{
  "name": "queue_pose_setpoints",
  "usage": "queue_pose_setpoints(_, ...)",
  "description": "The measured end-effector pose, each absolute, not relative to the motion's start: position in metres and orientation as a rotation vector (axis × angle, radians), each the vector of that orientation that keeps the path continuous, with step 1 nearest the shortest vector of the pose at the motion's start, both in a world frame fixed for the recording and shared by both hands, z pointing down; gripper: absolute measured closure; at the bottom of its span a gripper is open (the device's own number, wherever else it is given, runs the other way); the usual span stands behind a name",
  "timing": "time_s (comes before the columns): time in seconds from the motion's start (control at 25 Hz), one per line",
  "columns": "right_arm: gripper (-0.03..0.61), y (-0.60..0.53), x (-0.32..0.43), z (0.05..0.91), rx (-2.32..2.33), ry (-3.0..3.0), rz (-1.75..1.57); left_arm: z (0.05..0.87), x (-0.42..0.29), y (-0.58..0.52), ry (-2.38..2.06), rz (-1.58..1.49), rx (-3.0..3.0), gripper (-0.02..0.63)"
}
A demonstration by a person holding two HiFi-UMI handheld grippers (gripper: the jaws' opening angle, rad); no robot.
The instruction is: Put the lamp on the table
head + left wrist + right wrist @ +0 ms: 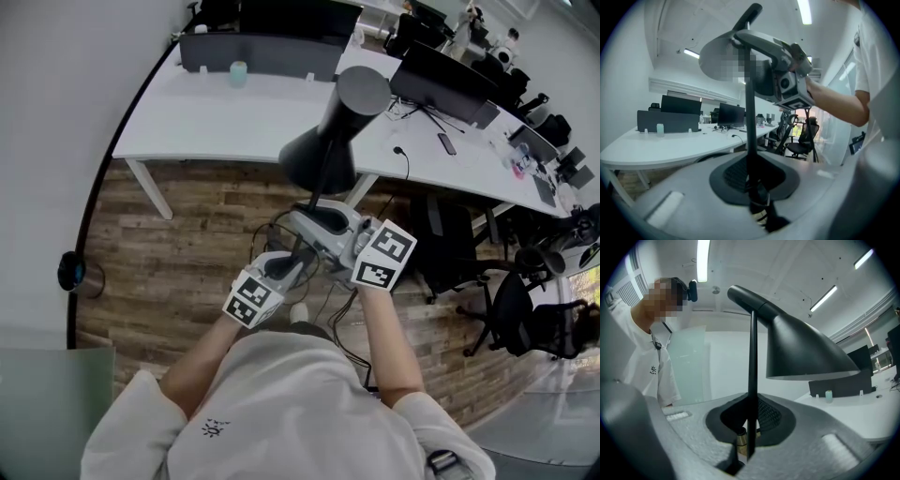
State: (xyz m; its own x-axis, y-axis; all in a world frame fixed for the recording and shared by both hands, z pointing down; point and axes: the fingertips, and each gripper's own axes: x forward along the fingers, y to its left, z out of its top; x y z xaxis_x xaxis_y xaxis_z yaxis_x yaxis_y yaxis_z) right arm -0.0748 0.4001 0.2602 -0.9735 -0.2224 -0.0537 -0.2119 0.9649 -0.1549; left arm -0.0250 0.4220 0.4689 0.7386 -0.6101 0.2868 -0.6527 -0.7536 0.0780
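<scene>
A black lamp [323, 150] with a cone shade and a thin stem [320, 195] hangs in the air over the wood floor, just short of the white table [206, 122]. My left gripper [302, 262] is shut on the lower stem [750, 122]. My right gripper [314, 223] is shut on the stem [752, 380] a little higher, from the other side. In the right gripper view the shade [801, 352] leans toward the table [876, 413]. The left gripper view shows the right gripper's body [787, 84] up beside the shade. The lamp's base is hidden.
The long curved table carries a teal cup [238, 72], monitors [441, 70], a black divider [258, 52] and a cable [405, 159]. Black office chairs [511, 314] stand at the right. A white table leg [150, 187] and a round black object [73, 272] are at the left.
</scene>
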Motion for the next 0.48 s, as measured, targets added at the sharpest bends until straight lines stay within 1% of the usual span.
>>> queue_pose_setpoints(0.48, 0.554, 0.376, -0.076, 0.267, -0.27, 3.034, -0.233, 0.473, -0.027, 0.397, -1.052, 0.377, 2.744, 0.578)
